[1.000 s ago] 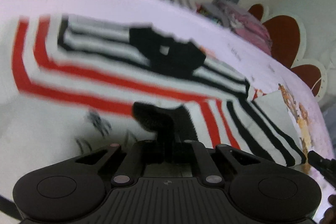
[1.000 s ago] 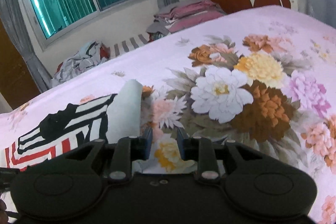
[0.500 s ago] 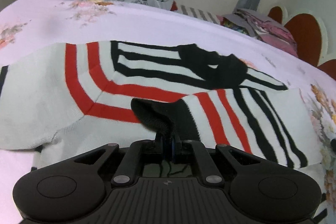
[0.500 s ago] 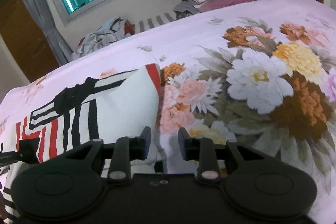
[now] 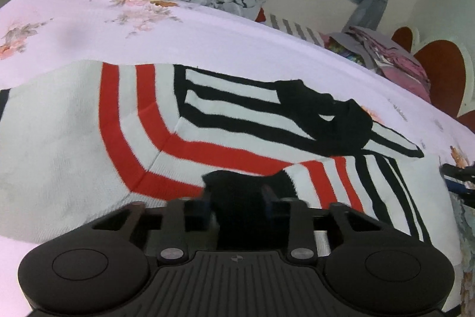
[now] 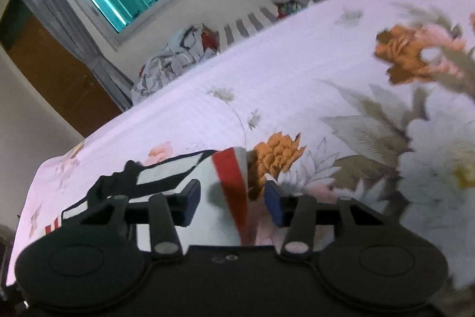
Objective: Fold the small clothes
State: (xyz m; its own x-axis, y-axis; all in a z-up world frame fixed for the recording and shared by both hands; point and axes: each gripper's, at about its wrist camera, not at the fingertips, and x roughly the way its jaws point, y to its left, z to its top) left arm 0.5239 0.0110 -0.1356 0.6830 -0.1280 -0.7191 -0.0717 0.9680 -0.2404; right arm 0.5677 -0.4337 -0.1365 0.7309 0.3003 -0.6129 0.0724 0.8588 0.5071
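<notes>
A: Where is the striped sweater (image 5: 207, 132) located?

B: It is spread flat on the floral bedsheet (image 5: 207, 31), across the frame's middle.

A: How are the jaws set?

B: The left gripper (image 5: 236, 199) is held apart around the black cuff (image 5: 237, 189). The right gripper (image 6: 231, 199) is held apart at the red-edged hem (image 6: 231, 183), lower centre.

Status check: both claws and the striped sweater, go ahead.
Left claw open around black cuff. Right claw open over sweater edge. Nothing blocking on bedsheet.
</notes>
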